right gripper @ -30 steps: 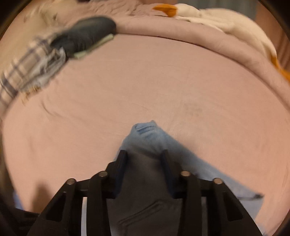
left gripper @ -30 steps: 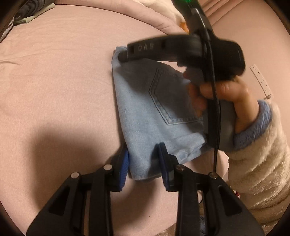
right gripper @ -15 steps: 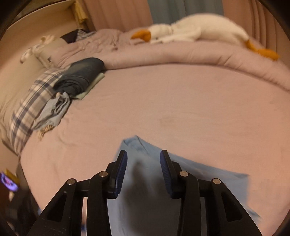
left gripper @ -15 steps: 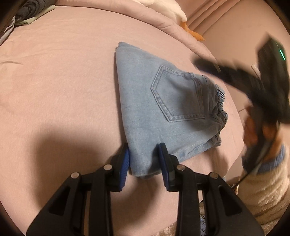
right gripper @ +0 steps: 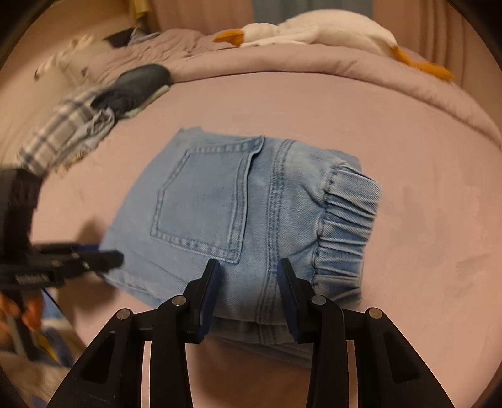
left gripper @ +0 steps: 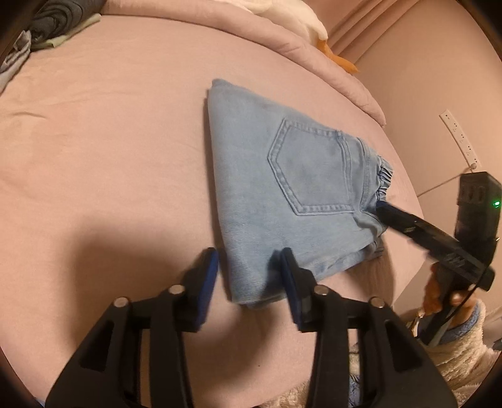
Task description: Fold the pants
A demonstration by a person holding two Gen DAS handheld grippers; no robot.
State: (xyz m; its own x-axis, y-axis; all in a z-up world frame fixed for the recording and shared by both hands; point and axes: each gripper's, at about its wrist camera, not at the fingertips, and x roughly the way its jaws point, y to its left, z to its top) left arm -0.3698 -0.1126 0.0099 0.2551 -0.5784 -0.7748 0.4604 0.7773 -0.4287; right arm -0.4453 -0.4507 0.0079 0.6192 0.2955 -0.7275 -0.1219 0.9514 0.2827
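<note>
**Folded pants lie on the bed, both tongs at their edges**

The light blue pants (left gripper: pixel 282 201) lie folded into a compact bundle on the pink bed (left gripper: pixel 109 157), back pocket (right gripper: pixel 204 201) facing up and the gathered elastic waistband (right gripper: pixel 345 219) at the 3 o'clock side of the bundle in the right wrist view.

The left tongs (left gripper: pixel 248 276) sit at the 6 o'clock corner of the bundle in their own view. Their jaws have just been opening and now stand at a middling gap. The corner of the folded denim lies between them, but the left pad stands clear of the cloth, so nothing is gripped.

The right tongs (right gripper: pixel 248 295) hover at the near edge of the pants by the seam below the pocket. The jaws stand moderately apart with the denim edge seen between them; whether the pads press on the cloth cannot be told. In the left wrist view these tongs come in from 3 o'clock, tips at the waistband end, held by a hand (left gripper: pixel 439 292) in a fluffy cream sleeve (left gripper: pixel 461 345).

At 10 o'clock on the bed lies a pile of other clothes (right gripper: pixel 103 110), dark and plaid. A white stuffed goose (right gripper: pixel 313 29) lies along the far edge at 12 o'clock.
</note>
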